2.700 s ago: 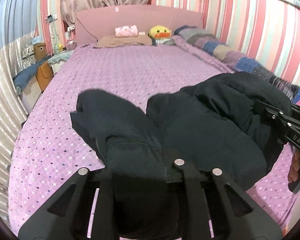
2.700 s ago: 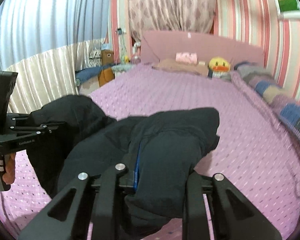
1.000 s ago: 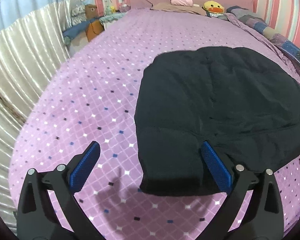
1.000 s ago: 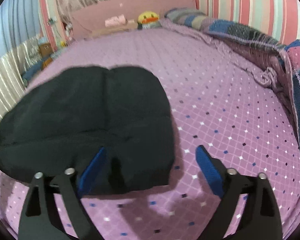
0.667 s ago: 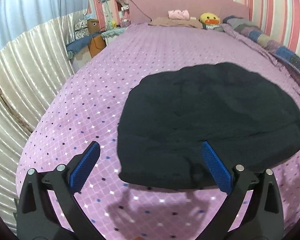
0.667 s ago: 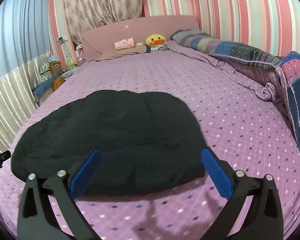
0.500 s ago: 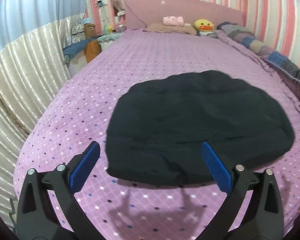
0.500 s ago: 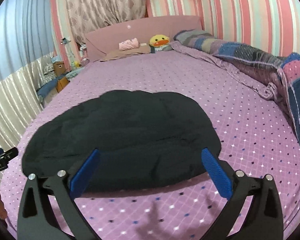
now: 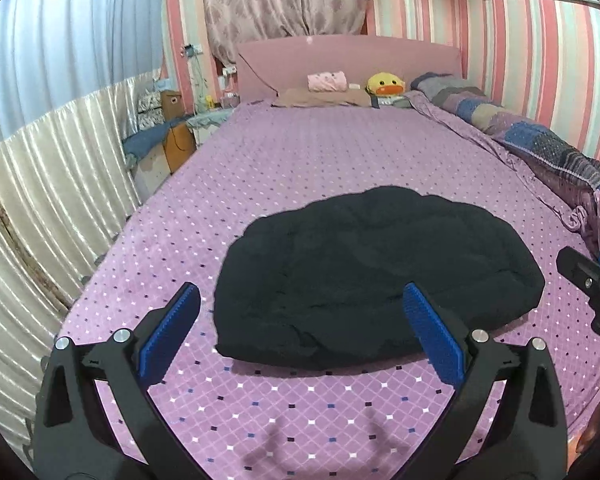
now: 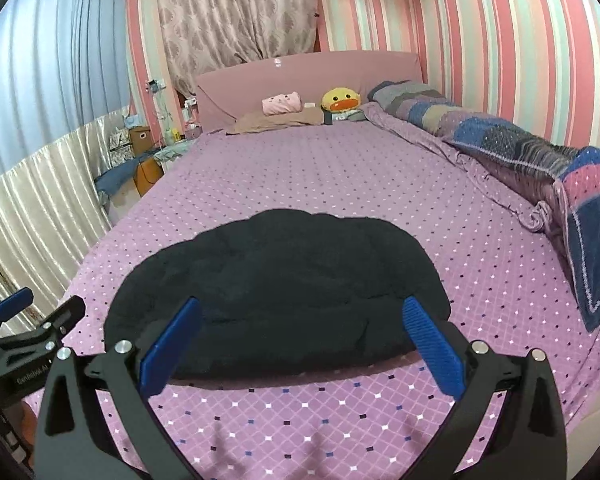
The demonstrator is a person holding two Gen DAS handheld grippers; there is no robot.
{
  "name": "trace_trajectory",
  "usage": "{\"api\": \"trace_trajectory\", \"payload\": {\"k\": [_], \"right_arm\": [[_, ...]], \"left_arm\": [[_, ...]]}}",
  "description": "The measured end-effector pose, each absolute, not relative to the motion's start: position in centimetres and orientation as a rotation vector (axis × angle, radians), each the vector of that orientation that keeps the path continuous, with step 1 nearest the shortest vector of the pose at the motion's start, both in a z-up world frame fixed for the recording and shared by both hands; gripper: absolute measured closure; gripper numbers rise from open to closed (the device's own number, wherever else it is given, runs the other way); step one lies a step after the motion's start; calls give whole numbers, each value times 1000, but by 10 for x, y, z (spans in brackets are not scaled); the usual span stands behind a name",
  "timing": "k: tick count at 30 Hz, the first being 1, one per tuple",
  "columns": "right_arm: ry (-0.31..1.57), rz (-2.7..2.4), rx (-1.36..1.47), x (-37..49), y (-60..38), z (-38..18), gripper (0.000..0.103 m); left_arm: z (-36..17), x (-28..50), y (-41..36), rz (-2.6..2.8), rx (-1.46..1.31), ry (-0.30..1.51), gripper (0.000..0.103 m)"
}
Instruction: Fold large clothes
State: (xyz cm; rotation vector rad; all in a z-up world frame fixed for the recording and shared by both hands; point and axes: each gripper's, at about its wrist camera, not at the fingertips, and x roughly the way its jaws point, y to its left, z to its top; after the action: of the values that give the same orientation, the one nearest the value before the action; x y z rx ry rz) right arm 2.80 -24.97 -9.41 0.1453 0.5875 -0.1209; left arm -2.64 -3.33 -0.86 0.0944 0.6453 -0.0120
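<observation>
- Lying as a rounded dark bundle near the foot of the purple bed point(image 9: 340, 152), the black garment point(image 9: 372, 276) looks thick, soft and floppy.
- Judging by its bulk, it will sag when lifted; the near hem is the best place to pinch.
- Left gripper point(image 9: 300, 334) and right gripper point(image 10: 300, 344) hang just short of it, jaws spread wide, holding nothing.
- Open bedspread lies beyond; a patchwork blanket point(image 10: 540, 152) crowds the right side.

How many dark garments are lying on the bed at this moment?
1. A single black garment lies folded on the purple bedspread near the foot, just beyond the open left claw and open right claw. Nothing shows whether its folds hide another.
</observation>
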Motion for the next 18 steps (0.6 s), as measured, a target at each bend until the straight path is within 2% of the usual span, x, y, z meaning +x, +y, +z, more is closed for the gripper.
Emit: {"api": "trace_trajectory", "payload": {"k": [18], "right_arm": [[537, -125, 59, 13, -230, -61, 2]], "left_arm": [[11, -42, -27, 19, 90, 603, 3]]}}
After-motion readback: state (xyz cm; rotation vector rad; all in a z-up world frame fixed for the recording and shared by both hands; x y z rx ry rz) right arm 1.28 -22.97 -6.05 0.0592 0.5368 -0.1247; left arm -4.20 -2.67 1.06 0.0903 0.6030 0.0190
